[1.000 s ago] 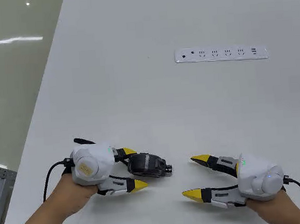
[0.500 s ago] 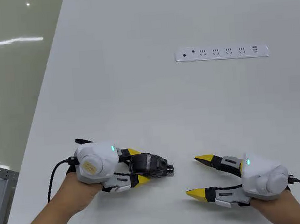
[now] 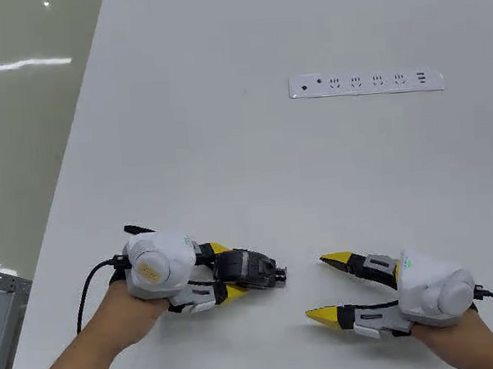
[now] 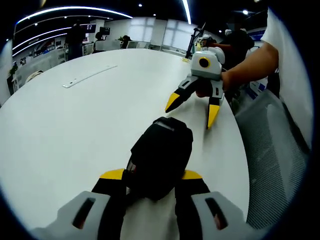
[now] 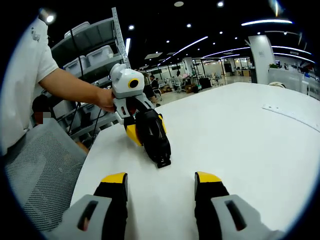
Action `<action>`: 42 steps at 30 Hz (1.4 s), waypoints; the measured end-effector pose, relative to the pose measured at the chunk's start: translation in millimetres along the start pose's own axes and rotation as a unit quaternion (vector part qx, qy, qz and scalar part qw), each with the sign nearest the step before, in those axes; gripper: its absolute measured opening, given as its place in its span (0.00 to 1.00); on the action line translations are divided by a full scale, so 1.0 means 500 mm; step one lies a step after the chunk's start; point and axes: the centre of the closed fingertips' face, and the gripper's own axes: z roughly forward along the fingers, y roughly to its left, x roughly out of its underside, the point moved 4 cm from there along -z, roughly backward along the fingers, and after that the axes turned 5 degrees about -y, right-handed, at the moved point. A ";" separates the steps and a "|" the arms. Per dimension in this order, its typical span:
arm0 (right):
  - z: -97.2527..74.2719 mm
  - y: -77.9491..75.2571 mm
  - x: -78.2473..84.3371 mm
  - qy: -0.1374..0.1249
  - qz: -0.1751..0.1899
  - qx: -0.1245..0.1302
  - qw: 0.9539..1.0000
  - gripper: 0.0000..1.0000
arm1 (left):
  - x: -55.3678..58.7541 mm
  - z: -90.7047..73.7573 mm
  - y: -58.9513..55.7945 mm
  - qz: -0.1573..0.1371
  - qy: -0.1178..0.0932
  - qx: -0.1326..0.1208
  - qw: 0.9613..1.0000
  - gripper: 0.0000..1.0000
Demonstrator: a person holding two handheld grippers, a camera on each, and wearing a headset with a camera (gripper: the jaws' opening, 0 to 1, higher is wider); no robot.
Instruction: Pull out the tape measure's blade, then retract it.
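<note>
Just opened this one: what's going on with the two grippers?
A person at a white table works two hand-held grippers. The left gripper has its fingers closed on a black tape measure, holding it low at the tabletop. The right gripper is open and apart from the tape measure, its fingers aimed toward the case's front end. No blade is drawn out yet. A power strip lies farther back on the table.
</note>
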 end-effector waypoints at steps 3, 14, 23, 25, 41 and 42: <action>0.000 0.000 0.001 0.000 -0.001 0.000 1.000 0.54 | 0.000 0.000 0.000 0.000 0.000 0.001 1.000 0.34; 0.005 -0.001 0.000 0.002 -0.011 -0.003 1.000 0.53 | 0.000 0.001 0.001 0.000 0.001 0.000 1.000 0.34; 0.028 0.001 -0.001 0.010 -0.039 -0.021 0.999 0.52 | 0.001 0.001 0.001 -0.011 0.003 -0.004 1.000 0.34; 0.032 -0.001 -0.001 0.012 -0.046 -0.022 0.999 0.51 | 0.001 0.001 0.001 -0.012 0.003 -0.003 1.000 0.34; 0.066 -0.003 -0.002 0.012 -0.088 -0.048 0.995 0.44 | 0.003 0.001 0.001 -0.020 0.003 -0.006 1.000 0.34; 0.067 -0.004 -0.002 0.012 -0.089 -0.048 0.995 0.43 | 0.003 0.001 0.001 -0.021 0.003 -0.006 1.000 0.34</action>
